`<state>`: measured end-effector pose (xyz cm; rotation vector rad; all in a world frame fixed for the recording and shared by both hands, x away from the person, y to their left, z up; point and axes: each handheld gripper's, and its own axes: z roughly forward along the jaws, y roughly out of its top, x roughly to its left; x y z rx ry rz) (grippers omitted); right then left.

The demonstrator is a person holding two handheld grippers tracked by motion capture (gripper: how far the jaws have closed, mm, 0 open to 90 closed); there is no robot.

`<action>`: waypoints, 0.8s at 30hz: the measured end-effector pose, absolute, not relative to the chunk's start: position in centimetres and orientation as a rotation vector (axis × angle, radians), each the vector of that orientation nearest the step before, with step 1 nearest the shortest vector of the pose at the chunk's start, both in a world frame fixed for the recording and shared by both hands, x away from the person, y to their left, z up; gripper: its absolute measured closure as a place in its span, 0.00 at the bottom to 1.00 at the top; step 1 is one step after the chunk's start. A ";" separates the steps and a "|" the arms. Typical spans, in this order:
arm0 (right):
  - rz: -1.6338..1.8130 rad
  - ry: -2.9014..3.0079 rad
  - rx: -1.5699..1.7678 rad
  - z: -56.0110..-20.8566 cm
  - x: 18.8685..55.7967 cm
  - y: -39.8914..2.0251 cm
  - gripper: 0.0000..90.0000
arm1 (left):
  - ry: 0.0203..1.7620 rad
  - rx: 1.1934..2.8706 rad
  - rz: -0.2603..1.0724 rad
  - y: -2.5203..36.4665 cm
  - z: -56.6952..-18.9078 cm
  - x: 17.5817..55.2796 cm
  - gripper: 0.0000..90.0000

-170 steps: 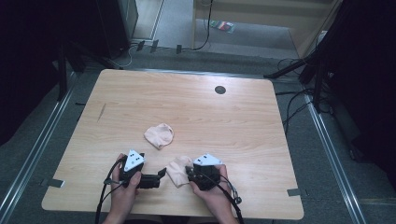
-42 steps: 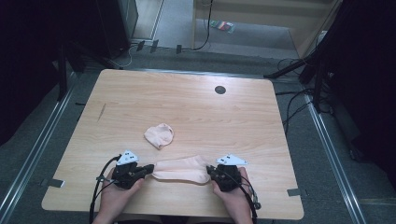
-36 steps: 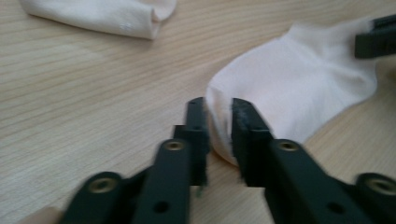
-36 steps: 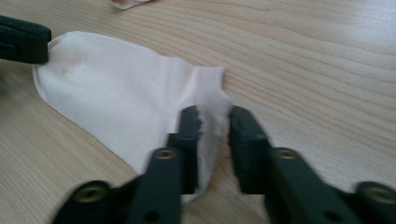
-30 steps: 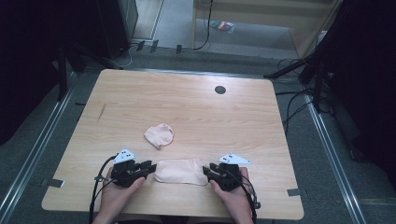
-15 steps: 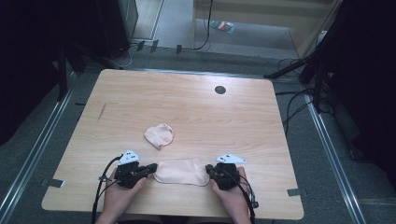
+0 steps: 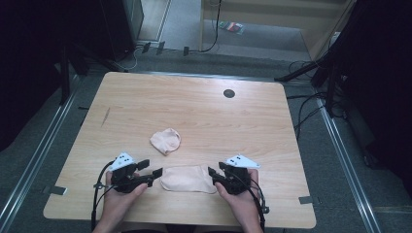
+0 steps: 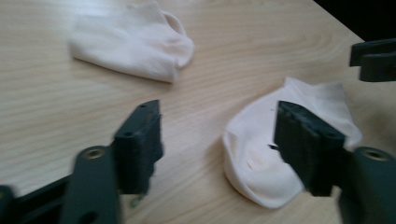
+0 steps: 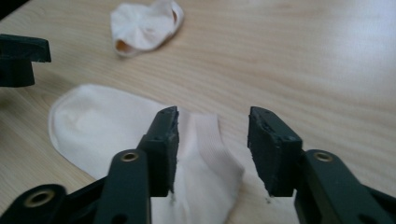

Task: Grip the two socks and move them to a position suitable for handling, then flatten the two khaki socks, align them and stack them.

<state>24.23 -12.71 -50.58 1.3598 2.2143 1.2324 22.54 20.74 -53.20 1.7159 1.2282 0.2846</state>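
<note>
Behind flat sock (image 7: 188, 178), bunched sock (image 7: 165, 141)

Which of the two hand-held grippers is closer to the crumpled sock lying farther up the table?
Left. The left gripper sits just below and left of the crumpled sock; the right gripper sits farther off, below and right of it, past the flat sock.

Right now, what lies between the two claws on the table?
The flat sock lies spread between the left claw and the right claw in the high view. Both claws have just been opening, their pads off it.
</note>
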 end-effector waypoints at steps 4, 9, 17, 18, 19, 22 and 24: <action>1.214 2.192 1.316 -49.5 24.5 -11.4 0.39 | 1.244 1.703 0.327 22.4 -53.1 22.9 0.07; 1.166 2.231 1.284 -49.0 25.3 -9.2 0.14 | 1.303 1.663 0.399 24.5 -53.3 23.8 0.00; 1.211 2.251 1.226 -47.2 26.7 -5.9 0.15 | 1.338 1.625 0.460 27.2 -53.5 24.3 0.00; 1.217 2.248 1.204 -46.8 27.2 -4.7 0.21 | 1.356 1.621 0.473 27.8 -53.9 24.6 0.00; 1.222 2.246 1.192 -46.7 27.4 -4.3 0.26 | 1.369 1.619 0.478 27.9 -54.1 24.7 0.00; 1.222 2.228 1.169 -46.4 28.1 -2.8 0.38 | 1.386 1.610 0.470 28.2 -54.6 24.9 0.00; 1.222 2.237 1.161 -46.4 28.9 -1.8 0.46 | 1.389 1.604 0.465 28.3 -54.7 25.0 0.00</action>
